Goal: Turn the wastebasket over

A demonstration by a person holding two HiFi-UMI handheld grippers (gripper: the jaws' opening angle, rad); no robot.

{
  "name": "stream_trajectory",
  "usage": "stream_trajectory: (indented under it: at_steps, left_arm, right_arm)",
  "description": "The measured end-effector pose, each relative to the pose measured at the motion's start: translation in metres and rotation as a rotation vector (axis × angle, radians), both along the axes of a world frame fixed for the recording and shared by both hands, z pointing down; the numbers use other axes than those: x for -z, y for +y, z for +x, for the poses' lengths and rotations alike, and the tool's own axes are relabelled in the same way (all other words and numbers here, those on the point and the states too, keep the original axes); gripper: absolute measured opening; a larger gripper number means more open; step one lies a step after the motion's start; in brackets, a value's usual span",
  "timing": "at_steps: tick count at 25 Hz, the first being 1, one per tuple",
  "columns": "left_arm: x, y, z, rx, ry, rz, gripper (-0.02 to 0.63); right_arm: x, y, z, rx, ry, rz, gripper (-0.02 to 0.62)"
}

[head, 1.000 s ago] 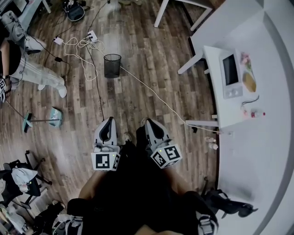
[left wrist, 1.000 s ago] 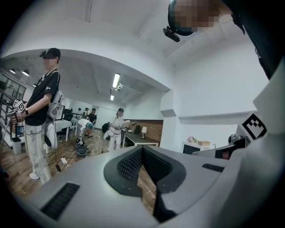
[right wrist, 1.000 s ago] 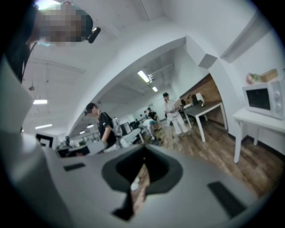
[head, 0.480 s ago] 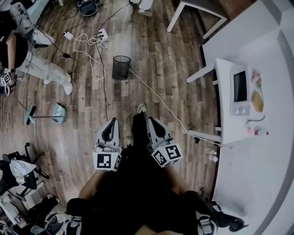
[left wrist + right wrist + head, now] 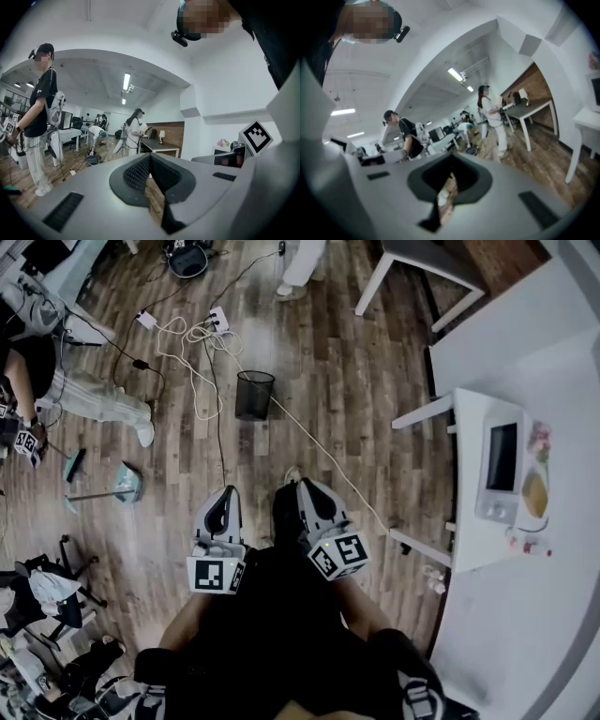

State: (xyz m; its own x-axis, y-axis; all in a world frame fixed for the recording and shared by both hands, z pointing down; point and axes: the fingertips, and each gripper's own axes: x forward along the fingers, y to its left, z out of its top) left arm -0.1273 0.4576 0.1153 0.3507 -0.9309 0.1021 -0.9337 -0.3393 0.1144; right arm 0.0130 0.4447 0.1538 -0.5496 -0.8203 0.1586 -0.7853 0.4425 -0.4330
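The wastebasket [image 5: 254, 395] is a black mesh bin standing upright, mouth up, on the wooden floor ahead of me in the head view. Both grippers are held side by side in front of my body, well short of the bin. My left gripper [image 5: 225, 493] is shut with nothing in it. The right gripper [image 5: 303, 487] is also shut and empty. In the left gripper view the jaws [image 5: 150, 157] meet, and the room lies beyond. The right gripper view shows its closed jaws [image 5: 449, 165]. Neither gripper view shows the bin.
White cables and a power strip [image 5: 202, 332] lie beyond the bin, and one cable [image 5: 328, 460] runs past it to the right. A white table [image 5: 525, 606] with a microwave [image 5: 502, 470] stands at the right. A person [image 5: 84, 395] and a dustpan [image 5: 124, 486] are at the left.
The bin, cables and tables have slid down and right in the head view as I walk toward them. Both grippers stay shut in the same place before me.
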Motion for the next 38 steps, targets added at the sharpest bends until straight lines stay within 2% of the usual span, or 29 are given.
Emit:
stream_trajectory:
  at_steps: [6, 10, 18, 27, 34, 38]
  left_arm:
    - [0.005, -0.077, 0.009, 0.043, -0.027, -0.018, 0.035]
    - [0.005, -0.124, 0.019, 0.062, -0.017, -0.038, 0.035]
    - [0.004, -0.175, 0.037, 0.08, -0.007, -0.032, 0.034]
    - [0.001, -0.223, 0.034, 0.061, 0.016, -0.056, 0.035]
    - [-0.019, -0.293, 0.01, 0.028, 0.042, -0.097, 0.035]
    - [-0.035, -0.339, -0.01, 0.0, 0.046, -0.126, 0.035]
  right_arm:
    - [-0.015, -0.079, 0.009, 0.046, 0.011, -0.023, 0.032]
    - [-0.022, -0.127, 0.022, 0.058, 0.025, -0.04, 0.032]
    - [-0.029, -0.184, 0.043, 0.062, 0.046, -0.062, 0.032]
    - [-0.047, -0.228, 0.026, 0.073, 0.052, -0.12, 0.032]
    - [-0.074, -0.289, 0.004, 0.056, 0.095, -0.169, 0.032]
    - [-0.1, -0.332, -0.015, 0.022, 0.065, -0.226, 0.032]
